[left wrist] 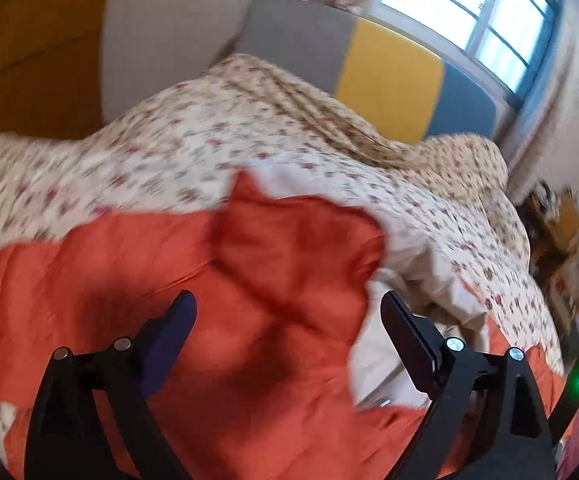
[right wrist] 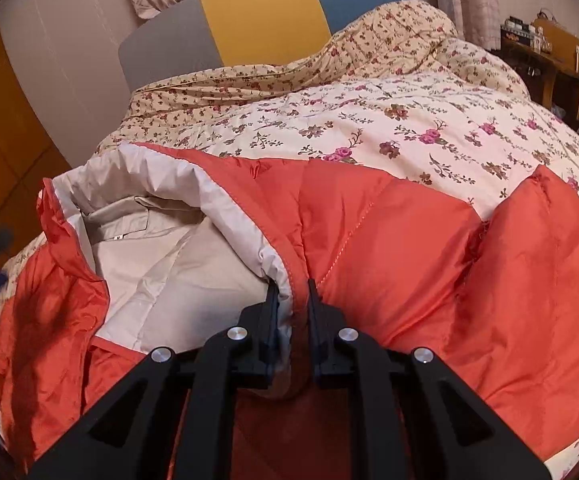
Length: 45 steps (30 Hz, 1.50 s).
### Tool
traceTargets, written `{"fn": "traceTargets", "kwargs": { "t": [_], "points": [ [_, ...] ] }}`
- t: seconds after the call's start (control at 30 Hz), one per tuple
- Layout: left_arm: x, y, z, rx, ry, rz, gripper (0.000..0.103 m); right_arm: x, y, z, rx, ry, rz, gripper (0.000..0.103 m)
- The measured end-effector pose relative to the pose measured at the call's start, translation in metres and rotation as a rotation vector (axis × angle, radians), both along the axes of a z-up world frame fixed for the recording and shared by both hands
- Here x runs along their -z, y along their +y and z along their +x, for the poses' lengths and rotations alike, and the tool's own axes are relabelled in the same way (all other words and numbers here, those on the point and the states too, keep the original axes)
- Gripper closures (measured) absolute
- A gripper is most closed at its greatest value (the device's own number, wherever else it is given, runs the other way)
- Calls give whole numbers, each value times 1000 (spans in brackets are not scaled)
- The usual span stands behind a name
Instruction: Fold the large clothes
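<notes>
Orange quilted jacket spread on a floral bed, one tool gaping, the other clamped on the jacket's front edge.

Left wrist view, blurred: the left tool (left wrist: 289,312) stands wide apart with nothing pinched, its fingers (left wrist: 403,330) above the orange jacket (left wrist: 129,272), which lies on the floral quilt (left wrist: 169,140); a loose orange flap is bunched ahead of the jaws, and pale lining shows by the right finger. Behind the bed stands a grey, yellow and blue headboard (left wrist: 389,84) under a window (left wrist: 481,12). Right wrist view, sharp: the right tool (right wrist: 292,286) is clenched on the jacket (right wrist: 389,240), gripping the front edge where orange shell meets the white lining (right wrist: 161,276). The jacket lies open across the near part of the quilt (right wrist: 409,112), lining up on the left, with the headboard (right wrist: 265,20) beyond.
</notes>
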<state>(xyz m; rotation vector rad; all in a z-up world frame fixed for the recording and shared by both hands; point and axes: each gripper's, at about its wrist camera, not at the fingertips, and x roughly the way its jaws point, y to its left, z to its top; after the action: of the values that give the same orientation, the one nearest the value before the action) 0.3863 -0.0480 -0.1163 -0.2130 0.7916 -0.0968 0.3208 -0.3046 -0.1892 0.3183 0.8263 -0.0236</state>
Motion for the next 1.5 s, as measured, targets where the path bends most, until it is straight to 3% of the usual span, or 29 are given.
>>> {"fn": "traceTargets", "kwargs": {
  "t": [0.13, 0.2, 0.23, 0.27, 0.33, 0.43, 0.63, 0.67, 0.7, 0.77, 0.8, 0.93, 1.0, 1.03, 1.07, 1.1, 1.17, 1.27, 1.3, 1.33, 1.37, 1.4, 1.5],
  "points": [
    [3, -41, 41, 6, 24, 99, 11, 2, 3, -3, 0, -17, -6, 92],
    [13, -44, 58, -17, 57, 153, 44, 3, 3, -3, 0, -19, -2, 92],
    [17, -39, 61, -11, 79, 130, 75, 4, 2, -3, -1, -20, 6, 92],
    [20, -29, 60, -6, 88, 91, 82, 5, 1, -3, -1, -22, 12, 92],
    [18, -9, 43, -4, 47, 50, 87, 6, 1, -4, 1, -24, 20, 92],
    [14, 23, 3, -24, 2, 14, 87, 6, -1, -4, 4, -28, 34, 93],
    [52, 100, -55, -155, 122, -103, 87, 5, -3, -1, 8, -15, 45, 93],
    [62, 113, -61, -181, 146, -130, 93, 4, -5, -1, 8, -10, 54, 93],
    [68, 120, -64, -192, 157, -158, 98, 4, -7, 0, 9, -3, 67, 93],
    [70, 136, -74, -186, 144, -231, 99, -1, -11, 0, 5, 11, 100, 89],
    [68, 137, -76, -185, 138, -231, 99, -4, -12, -2, 9, 7, 111, 86],
    [35, 133, -77, -164, 61, -153, 98, -40, -23, -9, 10, -107, 189, 52],
    [16, 124, -63, -136, 19, -116, 92, -56, -16, 2, -23, -127, 155, 52],
    [5, 116, -49, -110, 1, -90, 60, -65, -9, 13, -46, -130, 119, 51],
    [-2, 110, -41, -104, -12, -73, 18, -70, -1, 26, -75, -117, 91, 49],
    [-9, 103, -30, -96, -40, -57, 7, -72, 8, 40, -105, -97, 65, 47],
    [-20, 81, -2, -53, -74, 48, 5, -69, 21, 61, -144, -68, 22, 47],
    [-14, 56, 37, 4, -38, 168, 7, -55, 37, 85, -164, -24, -27, 48],
    [-6, 49, 50, 12, -16, 213, 9, -50, 39, 89, -164, -17, -28, 51],
    [4, 43, 60, 36, 16, 236, 32, -45, 39, 89, -162, -12, -31, 67],
    [15, 41, 68, 68, 64, 245, 76, -40, 38, 90, -161, -8, -27, 77],
    [22, 41, 70, 72, 96, 251, 87, -38, 34, 86, -162, -9, -13, 88],
    [25, 60, 47, 67, 45, 188, 90, -39, 22, 64, -153, -60, 12, 94]
  ]
}}
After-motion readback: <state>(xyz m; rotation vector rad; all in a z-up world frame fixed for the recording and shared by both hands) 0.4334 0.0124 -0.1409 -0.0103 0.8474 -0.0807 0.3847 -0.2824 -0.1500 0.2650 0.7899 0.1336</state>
